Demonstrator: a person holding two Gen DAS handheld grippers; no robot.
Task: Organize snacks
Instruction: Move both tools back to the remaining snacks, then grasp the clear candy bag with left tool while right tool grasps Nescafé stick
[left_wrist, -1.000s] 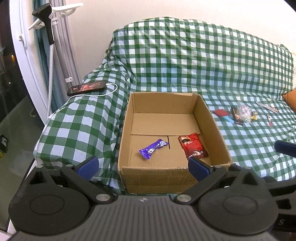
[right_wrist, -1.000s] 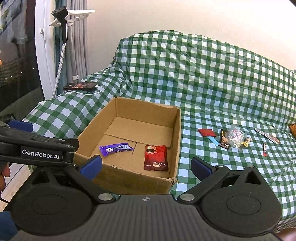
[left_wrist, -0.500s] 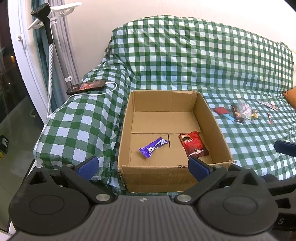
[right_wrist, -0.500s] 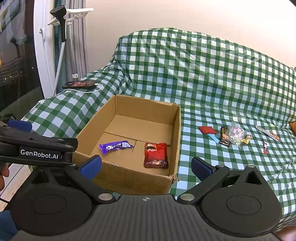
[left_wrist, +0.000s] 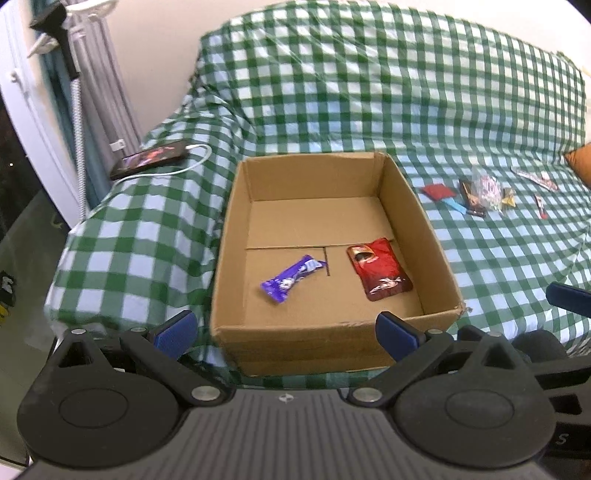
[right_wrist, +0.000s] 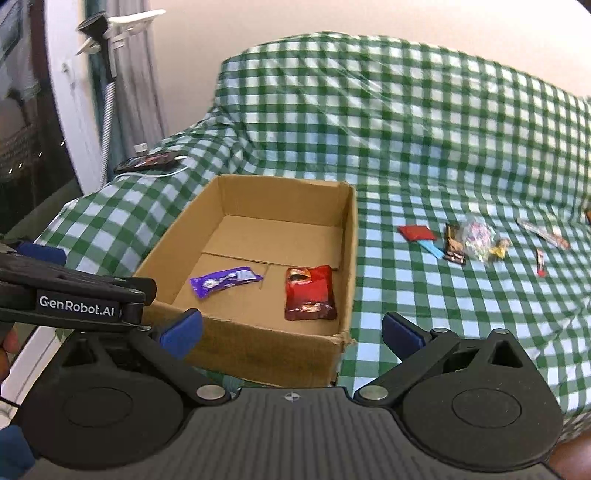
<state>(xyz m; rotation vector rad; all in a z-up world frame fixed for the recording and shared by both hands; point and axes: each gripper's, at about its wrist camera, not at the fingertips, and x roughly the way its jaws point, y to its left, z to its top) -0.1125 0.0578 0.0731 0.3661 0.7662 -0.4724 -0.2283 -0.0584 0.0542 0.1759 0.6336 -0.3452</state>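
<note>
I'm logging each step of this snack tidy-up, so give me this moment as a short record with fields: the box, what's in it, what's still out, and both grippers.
container: cardboard box on the checked sofa cover, open top
in box: purple candy bar; red snack pouch, lying apart
still out: loose snacks on the cover, to the right of the box
also present: phone on charging cable, left armrest
left gripper: open, empty
right gripper: open, empty
</note>
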